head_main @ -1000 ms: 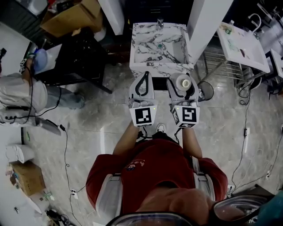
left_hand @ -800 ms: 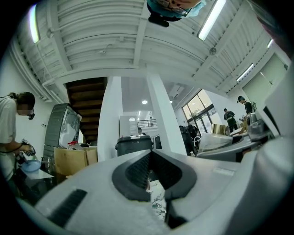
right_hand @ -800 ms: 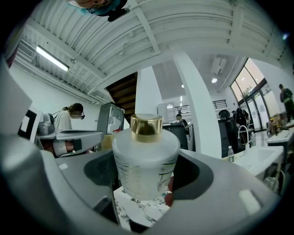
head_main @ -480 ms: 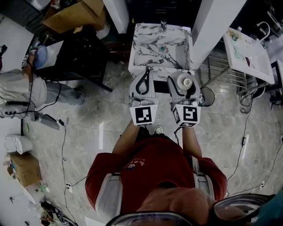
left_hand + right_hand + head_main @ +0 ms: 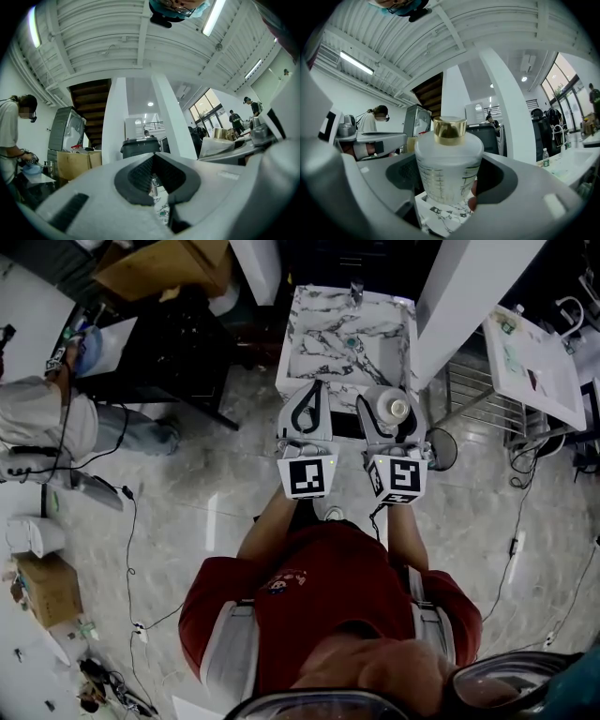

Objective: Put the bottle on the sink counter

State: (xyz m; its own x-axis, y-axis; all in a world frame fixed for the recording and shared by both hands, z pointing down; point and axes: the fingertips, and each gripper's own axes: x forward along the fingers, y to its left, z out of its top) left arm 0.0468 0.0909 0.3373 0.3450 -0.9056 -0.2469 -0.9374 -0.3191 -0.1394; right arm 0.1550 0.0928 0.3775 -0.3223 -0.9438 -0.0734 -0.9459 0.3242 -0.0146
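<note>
Head view: the right gripper (image 5: 387, 393) has its jaws spread wide around the belly of the bottle (image 5: 391, 411), holding it upright at the near edge of the sink counter (image 5: 309, 310), at 12 o'clock. The left gripper (image 5: 312, 388) sits just beside it at 9 o'clock. A white pillar (image 5: 459, 296) rises at 1 o'clock, and cables trail over the glossy floor (image 5: 216, 493).

Left gripper view: the jaws meet at the tips with nothing between them.

Right gripper view: the pads press both flanks of a frosted body under a gold cap (image 5: 450, 130). It looks rigid and smooth – likely slippery, possibly breakable – so the wide belly is the sound place to hold. Marble pattern shows at 6 o'clock below the bottle; the flat rim looks narrow beside the basin.
</note>
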